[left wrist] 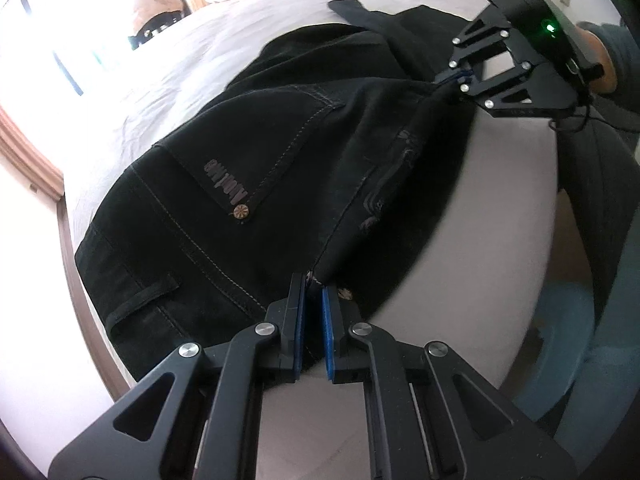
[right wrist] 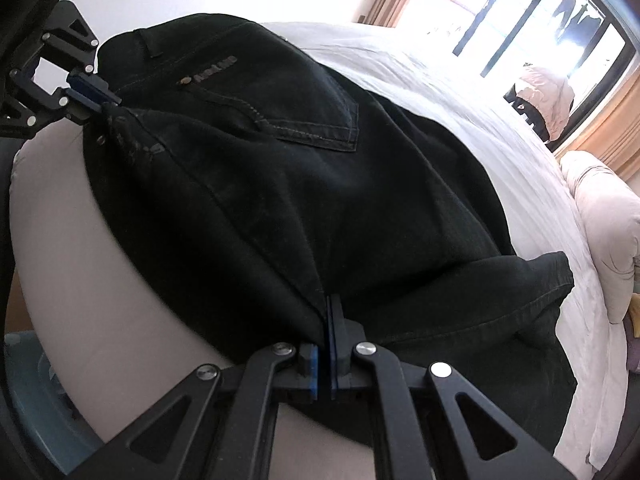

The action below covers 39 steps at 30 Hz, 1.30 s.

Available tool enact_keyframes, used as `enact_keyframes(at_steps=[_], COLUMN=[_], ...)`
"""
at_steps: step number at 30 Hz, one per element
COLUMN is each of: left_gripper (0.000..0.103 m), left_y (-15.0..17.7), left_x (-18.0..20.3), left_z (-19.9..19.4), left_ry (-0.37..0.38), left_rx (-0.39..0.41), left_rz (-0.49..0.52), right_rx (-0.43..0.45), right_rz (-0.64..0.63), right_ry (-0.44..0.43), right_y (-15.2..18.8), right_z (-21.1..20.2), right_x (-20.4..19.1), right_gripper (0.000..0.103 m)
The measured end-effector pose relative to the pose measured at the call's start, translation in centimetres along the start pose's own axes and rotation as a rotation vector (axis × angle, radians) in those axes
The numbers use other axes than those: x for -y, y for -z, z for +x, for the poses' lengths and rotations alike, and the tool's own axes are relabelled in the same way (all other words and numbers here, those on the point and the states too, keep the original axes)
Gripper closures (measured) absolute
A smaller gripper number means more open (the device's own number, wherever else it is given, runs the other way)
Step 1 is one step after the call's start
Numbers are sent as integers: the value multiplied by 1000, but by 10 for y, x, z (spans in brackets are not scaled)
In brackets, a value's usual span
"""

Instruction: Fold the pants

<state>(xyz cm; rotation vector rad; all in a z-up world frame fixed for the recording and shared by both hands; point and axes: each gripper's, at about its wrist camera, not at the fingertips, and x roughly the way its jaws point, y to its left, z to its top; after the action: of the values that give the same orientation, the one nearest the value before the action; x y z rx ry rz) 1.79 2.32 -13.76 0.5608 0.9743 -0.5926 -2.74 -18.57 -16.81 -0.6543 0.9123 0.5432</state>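
- The left gripper (left wrist: 313, 292) has its blue-padded jaws clenched on an edge of the black pants (left wrist: 256, 184), pinching the fabric at a seam close to a small metal rivet.
- The right gripper (right wrist: 326, 320) is likewise clamped tight on the pants' near edge, a ridge of dark cloth running up from between its pads.
- Each gripper shows in the other's camera — the right gripper at the top right of the left wrist view, the left gripper at the top left of the right wrist view — and both pinch the same long edge of the garment, well apart from one another.
- The pants lie on a bed (left wrist: 168, 76) covered in a pale sheet, spread across its near side; the edge held between the two grippers hangs over the bed's rounded side.
- A back pocket (left wrist: 256, 148) faces up, with light stitching, a brand label and a round copper-coloured stud (left wrist: 241, 212) at its corner; a belt loop (left wrist: 144, 300) lies near the waistband.
- In the right wrist view a folded leg end (right wrist: 520, 292) rests on the sheet just beside the right gripper.
- A pale bundled duvet (right wrist: 600, 208) sits at the bed's far end.
- Beyond the bed stands a window (right wrist: 532, 12) with dark bars and orange curtains.
- A person's hand (left wrist: 600, 64) and grey sleeve show behind the right gripper.
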Motion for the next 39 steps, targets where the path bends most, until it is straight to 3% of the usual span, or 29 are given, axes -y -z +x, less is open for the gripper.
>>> enact_keyframes(at_steps=[3, 14, 32, 37, 39], left_gripper=[97, 97, 95, 94, 88], left_y=[3, 0, 2, 3, 4], left_x=[3, 0, -6, -7, -5], left_z=[3, 9, 27, 27, 21], left_ry=[-23, -37, -50, -59, -51], left_rx=[-11, -19, -14, -12, -15], left_rz=[51, 76, 57, 35, 28], right_rx=[-8, -18, -8, 0, 2], right_rz=[-31, -128, -121, -135, -112], right_ry=[14, 76, 83, 124, 133], right_y=[1, 18, 26, 27, 27], right_z=[2, -5, -2, -3, -6], right_x=[-6, -25, -27, -38, -37], right_gripper=[98, 98, 97, 93, 88])
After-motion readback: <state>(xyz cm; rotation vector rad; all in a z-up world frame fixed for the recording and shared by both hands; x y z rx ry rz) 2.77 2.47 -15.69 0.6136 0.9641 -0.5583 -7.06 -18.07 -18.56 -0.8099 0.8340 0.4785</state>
